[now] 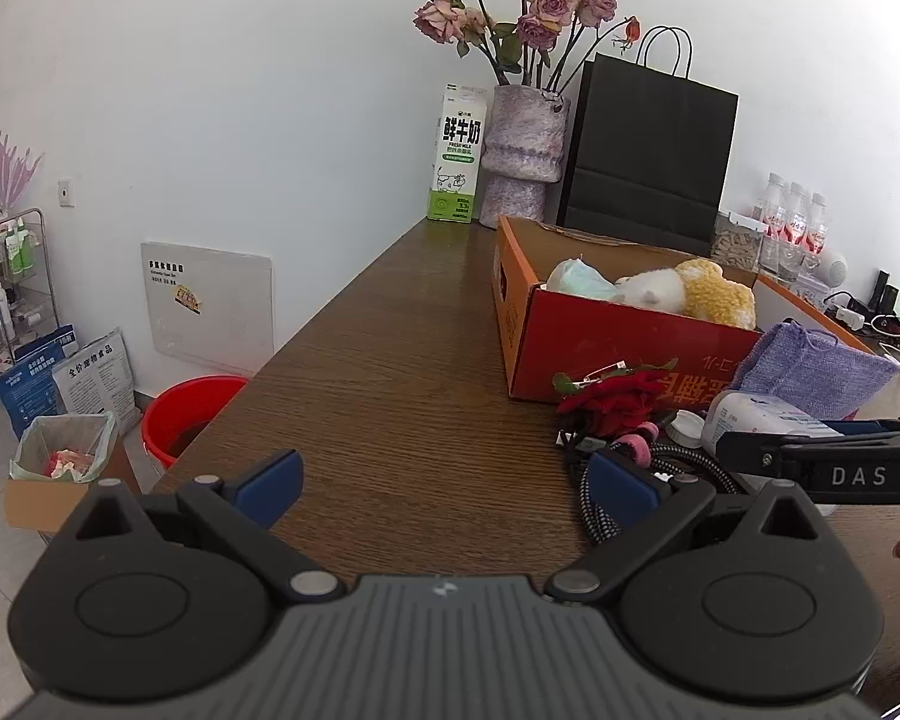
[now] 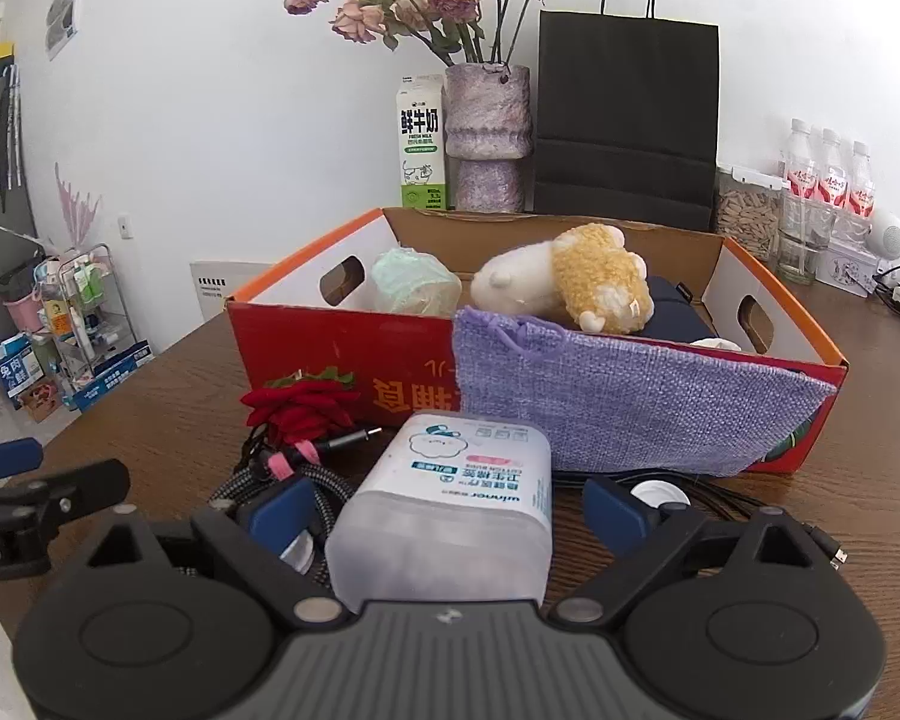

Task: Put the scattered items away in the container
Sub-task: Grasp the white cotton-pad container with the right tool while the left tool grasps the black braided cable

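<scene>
- Blue-padded fingers of the right gripper (image 2: 447,510) stand wide apart on either side of a translucent cotton-swab box (image 2: 450,504); the left pad looks just beside the box wall, the right pad shows a gap, and no firm clamp can be seen.
- Beneath and beside that box, a braided cable (image 2: 318,477) with a pink tie lies coiled on the brown wooden table (image 2: 150,420), a small white round lid (image 2: 660,493) to its right.
- Just behind the cable, a red fabric rose (image 2: 300,405) lies against the front wall of the red-and-orange cardboard box (image 2: 330,354).
- Draped over that front wall, a lilac woven pouch (image 2: 630,396) hangs half inside, half outside.
- Inside the cardboard box lie a white-and-yellow plush toy (image 2: 570,282), a pale green crumpled bundle (image 2: 417,282) and something dark blue that cannot be made out.
- From the left wrist view, the left gripper (image 1: 444,483) hovers above bare tabletop with its jaws spread and nothing between them; the right gripper's black body enters from the right edge.
- Against the white wall behind stand a milk carton (image 2: 423,144), a mottled purple vase (image 2: 489,138) of faded roses, a black paper bag (image 2: 627,114) and three bottles with red labels (image 2: 828,174).
- On the floor to the left, a red bucket (image 1: 189,414) sits beside the table's edge.
</scene>
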`<state>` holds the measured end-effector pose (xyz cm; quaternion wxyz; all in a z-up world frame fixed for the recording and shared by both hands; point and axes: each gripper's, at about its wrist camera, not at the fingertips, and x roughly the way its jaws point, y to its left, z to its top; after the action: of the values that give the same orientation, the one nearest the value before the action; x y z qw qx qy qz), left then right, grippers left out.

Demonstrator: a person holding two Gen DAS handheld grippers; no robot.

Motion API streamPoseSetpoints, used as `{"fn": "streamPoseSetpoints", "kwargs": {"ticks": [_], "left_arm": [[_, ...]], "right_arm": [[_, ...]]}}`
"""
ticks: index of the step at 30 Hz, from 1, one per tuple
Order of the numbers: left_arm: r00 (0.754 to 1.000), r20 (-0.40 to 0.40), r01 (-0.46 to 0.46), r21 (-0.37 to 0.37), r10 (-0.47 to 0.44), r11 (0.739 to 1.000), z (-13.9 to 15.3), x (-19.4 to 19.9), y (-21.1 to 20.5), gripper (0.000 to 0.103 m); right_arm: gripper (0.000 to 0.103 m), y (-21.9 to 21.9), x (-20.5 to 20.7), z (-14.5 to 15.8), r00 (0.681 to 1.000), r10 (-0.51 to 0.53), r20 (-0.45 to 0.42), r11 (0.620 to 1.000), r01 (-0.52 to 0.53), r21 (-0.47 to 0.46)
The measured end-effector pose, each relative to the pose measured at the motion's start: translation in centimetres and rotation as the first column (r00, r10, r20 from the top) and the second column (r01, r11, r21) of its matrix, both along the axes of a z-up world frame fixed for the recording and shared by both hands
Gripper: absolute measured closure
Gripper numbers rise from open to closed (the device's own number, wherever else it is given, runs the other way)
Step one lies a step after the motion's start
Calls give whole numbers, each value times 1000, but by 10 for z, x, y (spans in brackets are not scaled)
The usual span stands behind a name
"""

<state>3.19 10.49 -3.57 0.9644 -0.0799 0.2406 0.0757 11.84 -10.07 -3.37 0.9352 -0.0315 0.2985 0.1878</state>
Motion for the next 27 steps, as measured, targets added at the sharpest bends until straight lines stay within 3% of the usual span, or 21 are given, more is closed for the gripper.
{"fn": "streamPoseSetpoints", "kwargs": {"ticks": [1, 2, 4, 6, 12, 27], "left_arm": [[1000, -2, 4, -1, -4, 1000, 0, 1, -1, 0], [1000, -4, 7, -1, -7, 1000, -1, 1, -1, 0], [1000, -8, 18, 0, -18, 1000, -1, 2, -4, 0], [1000, -12, 26, 2, -26, 1000, -2, 3, -7, 0], [999, -20, 47, 5, -47, 999, -1, 6, -16, 0], [986, -45, 159, 38, -157, 987, 2, 20, -56, 0]], "right_arm": [[18, 0, 1, -1, 1000, -4, -6, 1000, 4, -1], [32, 0, 2, -2, 1000, -4, -15, 1000, 4, 3], [38, -6, 2, -3, 1000, -2, -21, 999, 3, 38], [38, -13, -1, -1, 1000, 5, -13, 997, -3, 79], [38, -27, -13, 4, 999, -5, 41, 996, 2, 91], [38, -76, -42, 2, 995, -67, 79, 993, 59, 98]]}}
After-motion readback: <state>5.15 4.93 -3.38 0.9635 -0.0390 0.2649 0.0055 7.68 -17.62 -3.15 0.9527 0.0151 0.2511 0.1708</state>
